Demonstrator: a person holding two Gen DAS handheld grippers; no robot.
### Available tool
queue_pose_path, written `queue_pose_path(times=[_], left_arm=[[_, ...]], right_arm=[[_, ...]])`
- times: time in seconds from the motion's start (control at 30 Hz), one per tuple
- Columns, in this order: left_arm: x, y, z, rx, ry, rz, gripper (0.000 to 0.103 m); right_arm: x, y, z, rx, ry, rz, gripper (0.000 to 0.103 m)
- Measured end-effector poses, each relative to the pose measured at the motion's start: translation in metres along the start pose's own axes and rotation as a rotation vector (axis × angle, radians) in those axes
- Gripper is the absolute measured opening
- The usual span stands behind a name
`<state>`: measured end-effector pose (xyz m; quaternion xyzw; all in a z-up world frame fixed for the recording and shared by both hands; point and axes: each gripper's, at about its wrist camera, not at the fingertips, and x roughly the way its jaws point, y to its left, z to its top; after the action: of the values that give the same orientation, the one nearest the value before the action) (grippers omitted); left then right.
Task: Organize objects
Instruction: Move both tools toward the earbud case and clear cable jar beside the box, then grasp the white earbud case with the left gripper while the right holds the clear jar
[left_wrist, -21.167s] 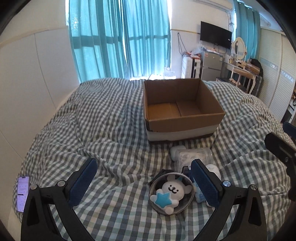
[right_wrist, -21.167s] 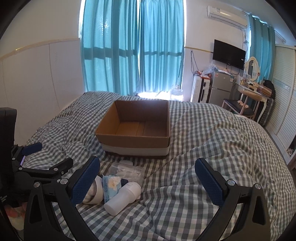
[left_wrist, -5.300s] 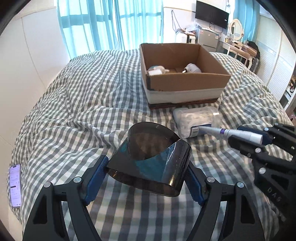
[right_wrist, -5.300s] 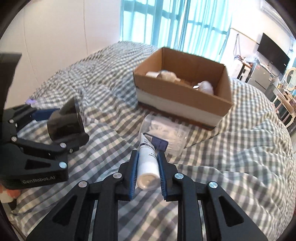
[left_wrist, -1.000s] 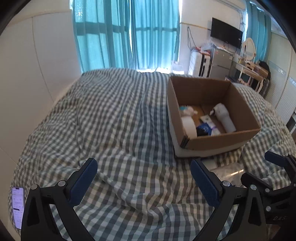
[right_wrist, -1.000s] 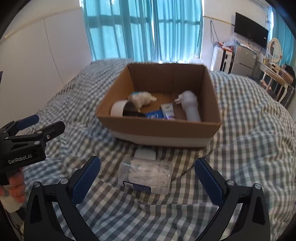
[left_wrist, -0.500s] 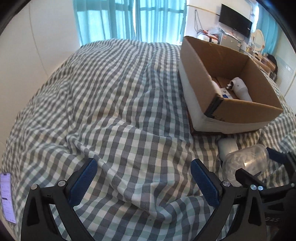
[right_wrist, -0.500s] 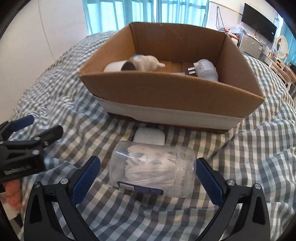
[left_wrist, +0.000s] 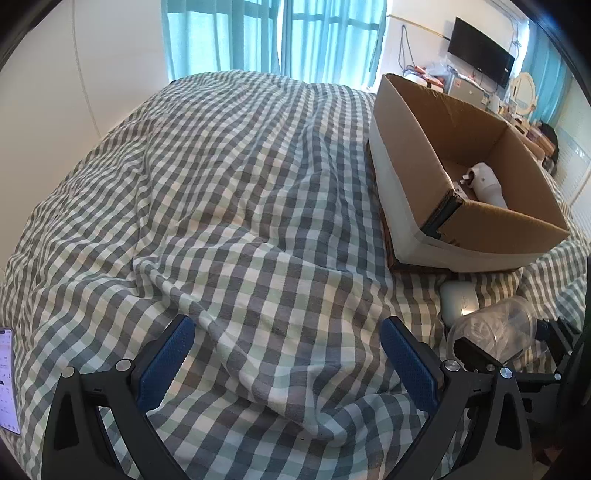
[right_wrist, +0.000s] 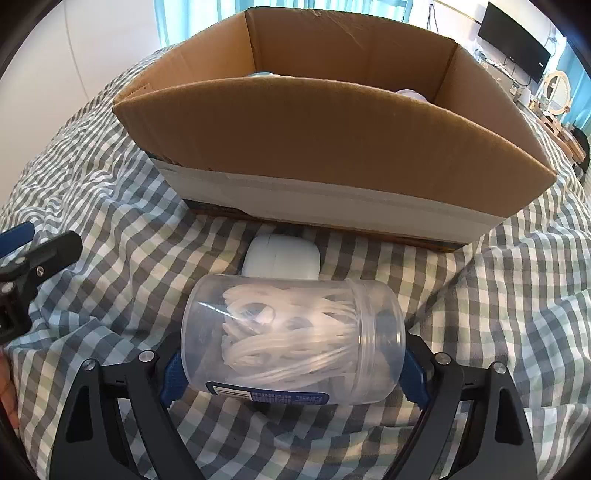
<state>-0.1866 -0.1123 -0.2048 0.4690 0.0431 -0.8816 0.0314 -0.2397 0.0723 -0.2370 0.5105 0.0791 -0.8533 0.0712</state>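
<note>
A checked bedspread (left_wrist: 240, 221) is covering the bed. Teal curtains (left_wrist: 273, 37) are hanging at the window. A television (left_wrist: 480, 51) is hanging on the far wall. A phone (left_wrist: 8, 376) is lying at the bed's left edge.

clear jar (right_wrist: 291, 332) of white coils lies sideways before cardboard box (right_wrist: 332, 147).

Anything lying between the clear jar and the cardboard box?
Yes: a small white case lies on the checked bedspread between the clear jar and the cardboard box, plainest in the right wrist view.
</note>
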Motion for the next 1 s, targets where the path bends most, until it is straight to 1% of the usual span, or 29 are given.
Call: queue_pose_path(times=[0.23, 0.43, 0.53, 0.57, 0.6, 0.7, 0.9, 1.0], left_arm=[[-0.009, 0.003, -0.002, -0.02, -0.039, 0.006, 0.103], [-0.021, -0.003, -0.001, -0.008, -0.072, 0.029, 0.103], [-0.028, -0.016, 0.0, 0.031, -0.086, 0.025, 0.103], [-0.03, -0.021, 0.0, 0.048, -0.092, 0.02, 0.103], [-0.033, -0.029, 0.0, 0.073, -0.1, 0.011, 0.103], [-0.035, -0.049, 0.002, 0.125, -0.11, -0.014, 0.103], [-0.017, -0.095, 0.006, 0.19, -0.087, -0.066, 0.103], [-0.003, -0.12, 0.005, 0.223, -0.07, -0.084, 0.103]], right_arm=[[-0.024, -0.011, -0.011, 0.029, -0.042, 0.005, 0.089], [-0.063, -0.039, -0.019, 0.074, -0.106, 0.024, 0.089], [-0.076, -0.054, -0.011, 0.087, -0.124, 0.035, 0.089], [-0.08, -0.06, -0.009, 0.083, -0.13, 0.029, 0.089], [-0.079, -0.057, -0.001, 0.075, -0.133, 0.026, 0.089], [-0.087, -0.072, 0.004, 0.054, -0.147, -0.002, 0.089], [-0.086, -0.108, 0.004, 0.078, -0.165, -0.017, 0.089], [-0.075, -0.117, 0.0, 0.11, -0.161, 0.009, 0.089]])
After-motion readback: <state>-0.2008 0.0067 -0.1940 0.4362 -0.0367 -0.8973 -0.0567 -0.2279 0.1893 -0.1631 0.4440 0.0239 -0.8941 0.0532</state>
